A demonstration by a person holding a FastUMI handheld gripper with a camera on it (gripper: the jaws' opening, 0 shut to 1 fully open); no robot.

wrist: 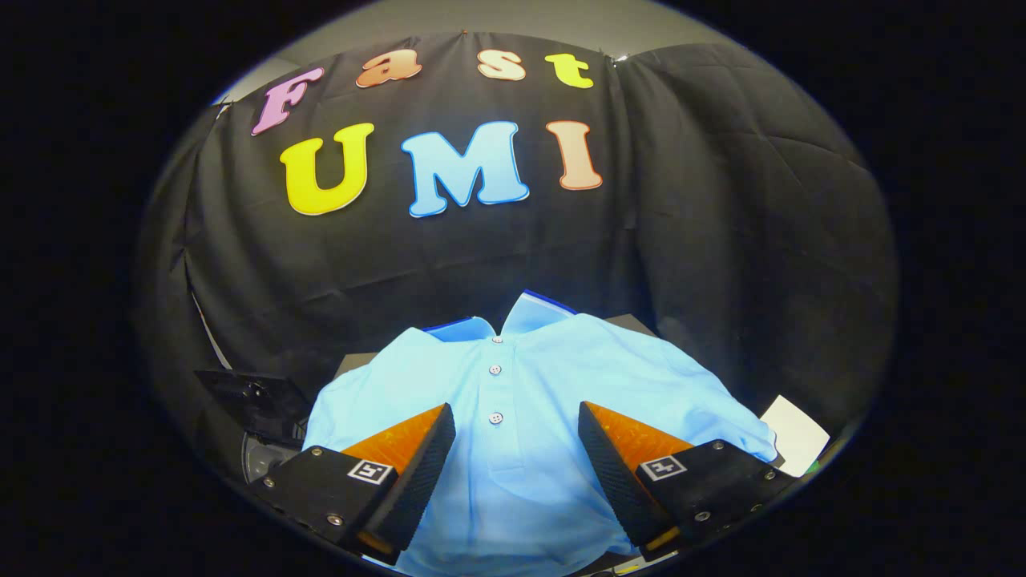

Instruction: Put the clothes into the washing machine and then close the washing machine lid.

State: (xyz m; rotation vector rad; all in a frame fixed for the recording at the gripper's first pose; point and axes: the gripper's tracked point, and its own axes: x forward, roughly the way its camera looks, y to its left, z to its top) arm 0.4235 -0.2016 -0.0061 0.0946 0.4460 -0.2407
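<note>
Two fingers of the claw (517,449) stand wide apart with nothing gripped, and going left to right there is a dark hinged piece (252,401), perhaps the washing machine's lid though I cannot tell, then the left finger (417,465), the light blue shirt (513,385) lying spread on the bench (353,362) with its button strip between the fingers, the right finger (617,465), and a white sheet (797,437). By my reading the step in hand is the first pickup, which calls for lowering the claw onto the cloth and pinching a fold. No drum is plain to see, so nothing can be said of its contents.
</note>
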